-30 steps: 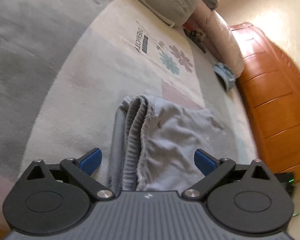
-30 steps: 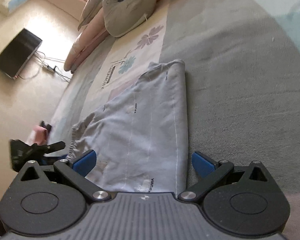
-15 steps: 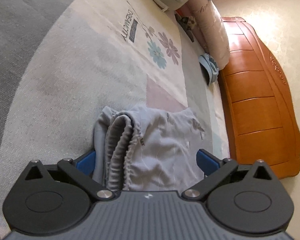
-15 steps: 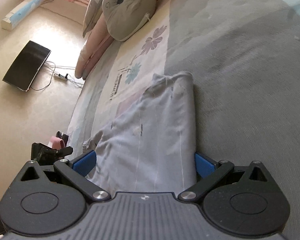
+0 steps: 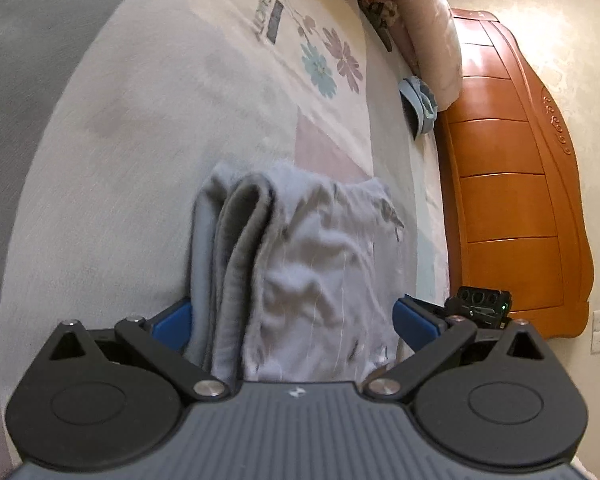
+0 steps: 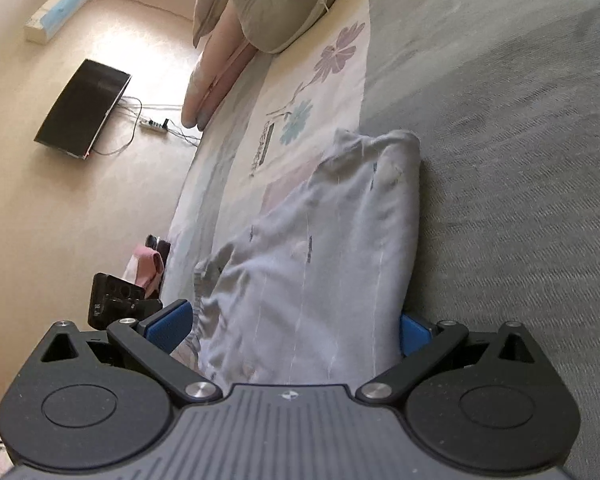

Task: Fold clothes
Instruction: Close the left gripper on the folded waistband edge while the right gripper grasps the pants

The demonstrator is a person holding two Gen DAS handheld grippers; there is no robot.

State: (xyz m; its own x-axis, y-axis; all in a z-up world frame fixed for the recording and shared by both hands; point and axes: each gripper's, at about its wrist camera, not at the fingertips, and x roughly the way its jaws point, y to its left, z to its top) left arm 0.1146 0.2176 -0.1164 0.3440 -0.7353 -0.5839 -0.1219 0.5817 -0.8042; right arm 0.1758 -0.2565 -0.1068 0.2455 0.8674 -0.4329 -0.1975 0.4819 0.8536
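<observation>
Two handheld grippers, each with a pale grey folded garment between its blue-padded fingers, over a bed.

The left gripper (image 5: 290,318) has its jaws spread wide, and the pale grey folded garment with thin white stripes (image 5: 300,264) fills the gap between them; whether the pads press the cloth I cannot tell. Its ribbed grey waistband (image 5: 242,248) runs along the left edge. The right gripper (image 6: 288,324) also has its jaws wide, with the same garment (image 6: 320,252) lying between them and reaching away from the camera. The garment rests on a cream bedspread printed with purple and teal flowers (image 5: 228,92), beside a grey blanket (image 6: 520,160). Further off sit a long pink bolster pillow (image 5: 428,28), an orange wooden headboard (image 5: 512,184), a grey round cushion (image 6: 276,0), and a black flat screen (image 6: 84,108) on the cream wall.
</observation>
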